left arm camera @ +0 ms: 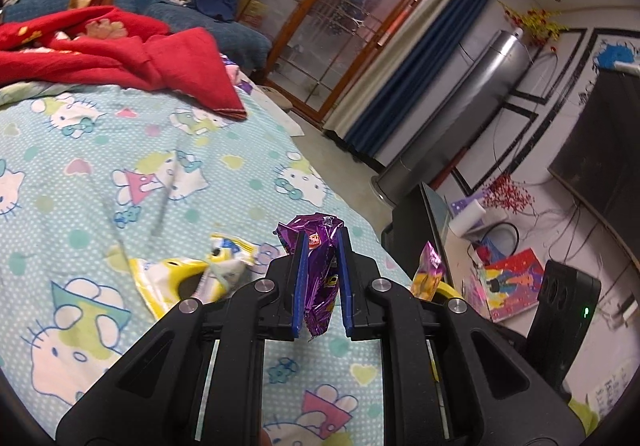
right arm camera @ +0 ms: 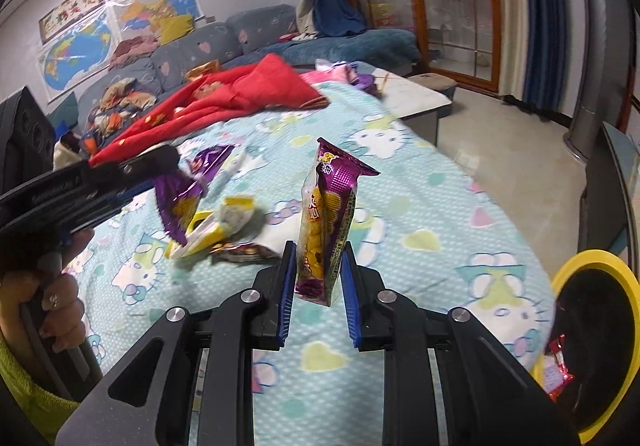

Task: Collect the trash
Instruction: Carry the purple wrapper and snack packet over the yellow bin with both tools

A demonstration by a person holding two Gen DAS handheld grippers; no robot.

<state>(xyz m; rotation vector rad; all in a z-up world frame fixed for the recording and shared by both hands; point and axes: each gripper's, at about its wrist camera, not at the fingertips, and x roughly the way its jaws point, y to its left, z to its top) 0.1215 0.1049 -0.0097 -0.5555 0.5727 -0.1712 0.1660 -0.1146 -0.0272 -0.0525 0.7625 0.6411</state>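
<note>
Right wrist view: your right gripper (right arm camera: 316,266) clamps a purple-and-yellow snack wrapper (right arm camera: 326,222) above the bed (right arm camera: 420,230), left gripper (left arm camera: 322,278) clenching a crumpled purple wrapper (left arm camera: 318,270). Beside the bed, the yellow-rimmed bin (right arm camera: 592,258) holds one red wrapper (right arm camera: 558,370); yellow wrappers (right arm camera: 218,226) remain.

The left claw (left arm camera: 322,246), black with blue pads, grips a shiny purple wrapper (left arm camera: 316,266). The right claw (right arm camera: 318,258) pinches a purple-and-yellow packet (right arm camera: 326,222). Beneath both lies a turquoise dotted cartoon-cat bedsheet (left arm camera: 120,150); beyond it, a red blanket (left arm camera: 132,50).
</note>
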